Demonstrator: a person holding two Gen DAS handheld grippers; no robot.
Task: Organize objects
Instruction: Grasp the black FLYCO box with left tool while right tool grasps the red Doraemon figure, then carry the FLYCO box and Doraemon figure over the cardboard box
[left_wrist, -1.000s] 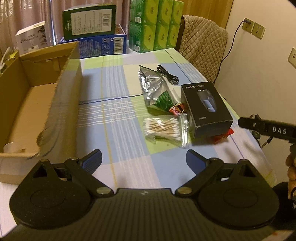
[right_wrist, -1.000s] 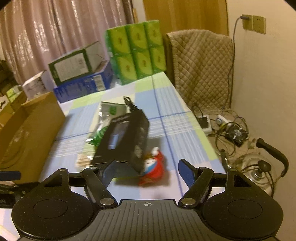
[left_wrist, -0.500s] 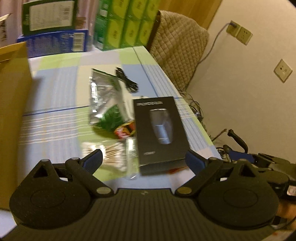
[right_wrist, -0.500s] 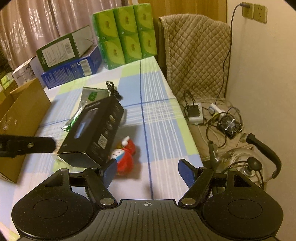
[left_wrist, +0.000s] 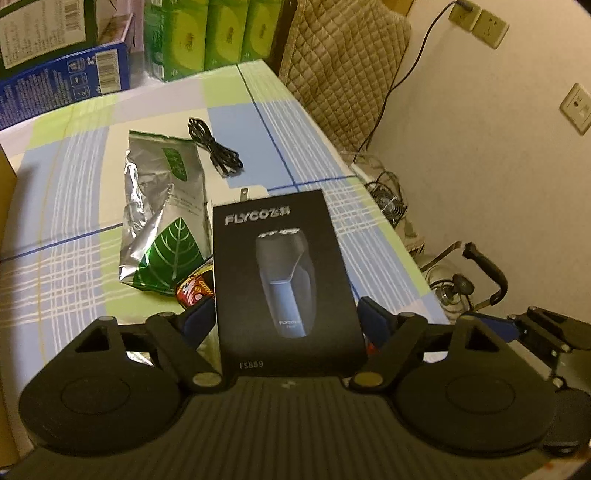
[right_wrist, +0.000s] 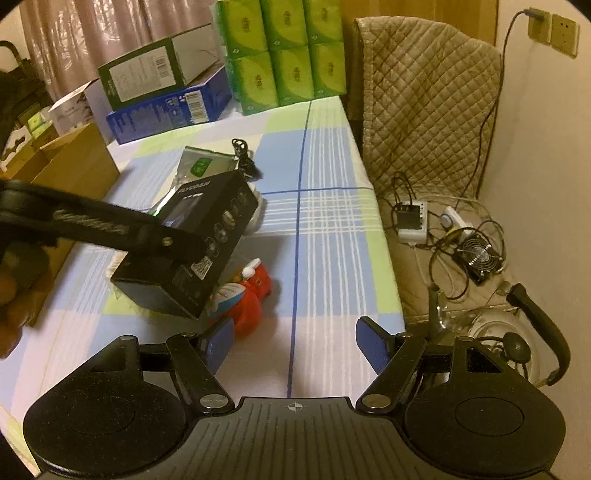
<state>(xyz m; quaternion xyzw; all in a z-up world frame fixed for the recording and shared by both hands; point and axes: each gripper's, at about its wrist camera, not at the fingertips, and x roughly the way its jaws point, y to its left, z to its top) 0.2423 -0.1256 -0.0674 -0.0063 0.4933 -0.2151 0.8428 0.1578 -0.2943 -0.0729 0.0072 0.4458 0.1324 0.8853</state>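
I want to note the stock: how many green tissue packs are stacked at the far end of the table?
6 show in the right wrist view, in two rows of three: top left, middle, right; bottom left, middle, right. More may be hidden behind.

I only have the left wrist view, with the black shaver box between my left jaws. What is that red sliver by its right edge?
Observer: It's a red plush toy. In the right wrist view it lies against the black shaver box, partly tucked under its near corner.
Operator: Where is my right gripper?
Observer: The right gripper is open and empty. It is over bare tablecloth, just right of the toy.
Operator: Is there anywhere to put the box?
Observer: A cardboard box stands on the left side of the table. I cannot see inside it from here.
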